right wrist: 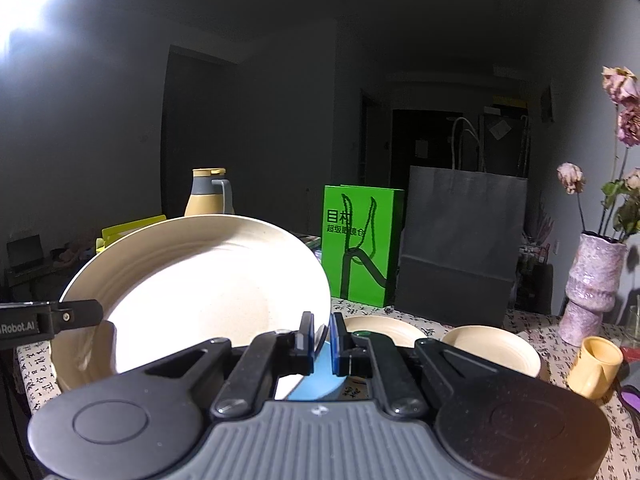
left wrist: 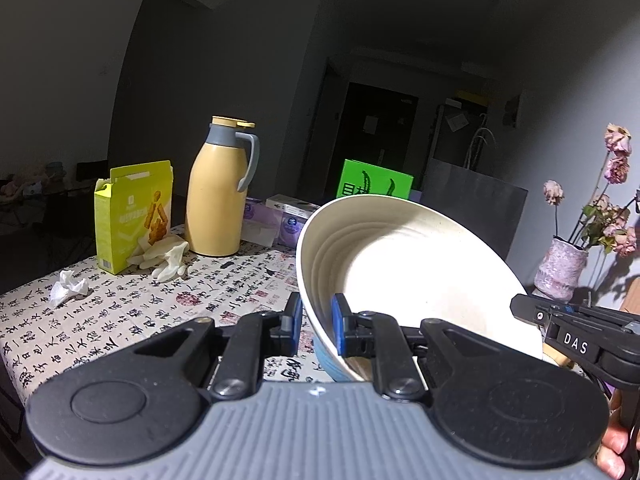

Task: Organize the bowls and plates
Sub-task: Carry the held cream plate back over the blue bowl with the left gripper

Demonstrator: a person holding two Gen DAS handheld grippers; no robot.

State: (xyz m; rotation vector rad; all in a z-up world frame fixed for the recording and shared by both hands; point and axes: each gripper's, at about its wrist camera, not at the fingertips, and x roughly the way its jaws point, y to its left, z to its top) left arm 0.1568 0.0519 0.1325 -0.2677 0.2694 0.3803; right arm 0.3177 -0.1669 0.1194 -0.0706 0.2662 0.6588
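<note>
While I have the big cream bowl (left wrist: 408,276) pinched by its rim on two sides, both holds are thin. My left gripper (left wrist: 317,322) is clamped on the rim at the bowl's left edge, one pad inside, one against the blue outer wall. My right gripper (right wrist: 321,336) is closed tight on the opposite rim, and it shows at the right of the left wrist view, with part of a hand below it. The bowl hangs tilted above the patterned tablecloth (left wrist: 120,320), well clear of the yellow thermos jug (left wrist: 218,200) and the snack box (left wrist: 132,216) at the far left.

I judge the main risk to be the bowl twisting out of one grip: glazed rim, narrow pads, and if my two hands drift apart or together the rim could slide free and drop onto the table. If I swing right carelessly, it could also clip the two smaller cream dishes (right wrist: 492,348) lying near the right gripper, the yellow cup (right wrist: 596,364), or the purple vase (right wrist: 596,280) of dried flowers at the far right.

I cannot see the bowl's underside or how far it hangs above the cloth. The nearer of the small dishes is half hidden behind my right fingers, so I cannot tell whether it is a plate or a bowl. The room behind is too dark to read, and the near table edge is cut off by the gripper bodies.
</note>
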